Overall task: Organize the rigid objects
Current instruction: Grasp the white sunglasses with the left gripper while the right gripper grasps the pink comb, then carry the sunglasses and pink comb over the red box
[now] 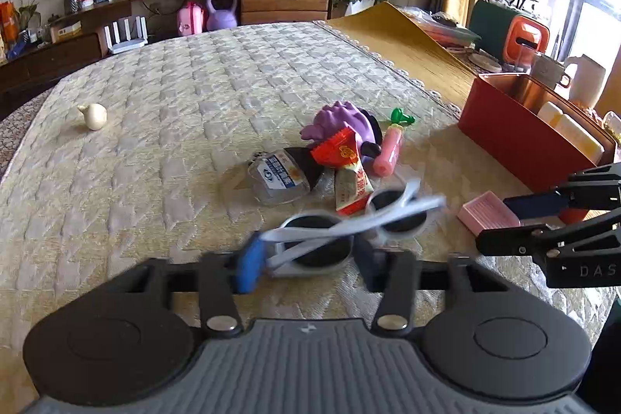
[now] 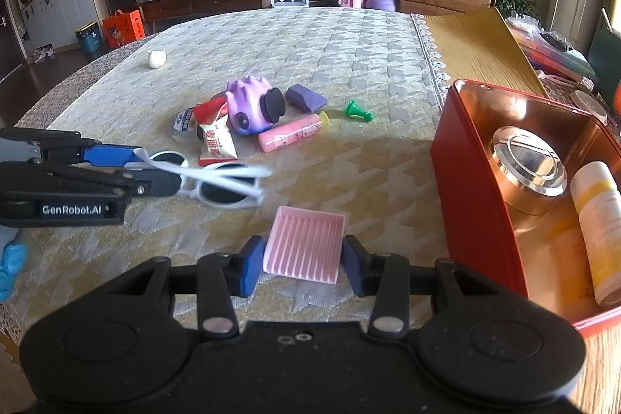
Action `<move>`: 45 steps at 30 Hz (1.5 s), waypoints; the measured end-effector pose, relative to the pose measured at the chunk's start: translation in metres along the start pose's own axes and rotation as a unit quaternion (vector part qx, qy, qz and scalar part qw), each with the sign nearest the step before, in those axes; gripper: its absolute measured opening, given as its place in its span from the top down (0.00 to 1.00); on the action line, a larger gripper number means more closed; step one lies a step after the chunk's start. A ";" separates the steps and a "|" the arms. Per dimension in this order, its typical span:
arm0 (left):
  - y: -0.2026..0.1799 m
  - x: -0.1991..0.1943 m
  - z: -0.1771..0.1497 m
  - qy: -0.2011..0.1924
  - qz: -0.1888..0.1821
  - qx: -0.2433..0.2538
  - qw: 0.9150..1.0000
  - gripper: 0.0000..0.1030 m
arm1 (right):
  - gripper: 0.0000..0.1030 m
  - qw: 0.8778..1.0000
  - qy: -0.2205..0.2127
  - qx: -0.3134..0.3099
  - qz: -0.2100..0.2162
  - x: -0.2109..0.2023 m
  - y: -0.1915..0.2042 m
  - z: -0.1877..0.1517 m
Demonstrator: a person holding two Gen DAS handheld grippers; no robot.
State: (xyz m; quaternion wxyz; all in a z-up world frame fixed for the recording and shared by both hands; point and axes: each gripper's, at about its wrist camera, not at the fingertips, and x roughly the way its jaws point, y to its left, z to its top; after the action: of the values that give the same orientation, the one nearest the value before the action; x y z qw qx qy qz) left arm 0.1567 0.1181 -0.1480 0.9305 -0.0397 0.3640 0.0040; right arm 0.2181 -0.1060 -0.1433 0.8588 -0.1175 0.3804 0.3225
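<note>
The red tin stands open at 3 o'clock on the quilted worktop, with a round can and bottle already inside. The white sunglasses lie at 9 o'clock, the left claw pinching their folded arms; lift slowly, since the loose arms may swing. The right claw grips the pink ribbed tray at both edges; keep it level and steer over the tin's near wall.
</note>
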 end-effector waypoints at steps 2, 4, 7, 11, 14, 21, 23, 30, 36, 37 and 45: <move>0.000 0.000 0.001 0.001 0.002 -0.005 1.000 0.70 | 0.58 1.000 -0.001 0.001 0.000 -0.001 0.000 0.000; -0.001 0.000 0.002 0.002 0.005 -0.003 1.000 0.72 | 0.58 1.000 -0.001 0.000 0.000 -0.001 0.001 0.000; -0.004 -0.001 0.002 0.003 0.001 0.002 1.000 0.71 | 0.59 1.000 -0.001 -0.001 0.000 -0.003 0.001 0.000; -0.010 -0.008 -0.002 0.007 -0.033 0.015 0.999 0.76 | 0.58 1.000 -0.002 -0.003 -0.002 -0.004 0.000 0.000; -0.021 -0.014 -0.007 0.009 -0.057 0.039 0.998 0.77 | 0.58 1.000 -0.001 -0.002 -0.002 -0.004 -0.001 -0.001; -0.032 -0.013 -0.004 0.001 -0.060 0.068 0.996 0.47 | 0.58 1.000 0.001 -0.003 -0.002 -0.002 -0.002 -0.001; -0.033 -0.011 -0.002 -0.009 -0.063 0.069 0.996 0.28 | 0.58 1.000 0.001 -0.003 -0.001 -0.002 -0.002 -0.001; -0.044 0.011 0.002 0.008 -0.074 0.087 0.993 0.28 | 0.58 1.000 0.000 0.001 -0.004 0.000 -0.006 0.000; -0.049 0.016 0.001 0.002 -0.066 0.105 0.992 0.42 | 0.58 1.000 -0.001 0.002 -0.004 -0.001 -0.009 0.000; -0.049 0.015 0.001 0.001 -0.066 0.107 0.992 0.50 | 0.58 1.000 -0.001 0.003 -0.003 -0.001 -0.009 0.000; -0.064 0.006 0.004 -0.005 -0.038 0.117 0.992 0.60 | 0.59 1.000 -0.006 0.004 -0.006 -0.005 -0.011 -0.001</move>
State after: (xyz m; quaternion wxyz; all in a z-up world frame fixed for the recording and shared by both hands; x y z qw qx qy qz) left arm 0.1660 0.0548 -0.1451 0.9300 0.0560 0.3556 -0.0743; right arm 0.2222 -0.1168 -0.1406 0.8635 -0.1149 0.3755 0.3165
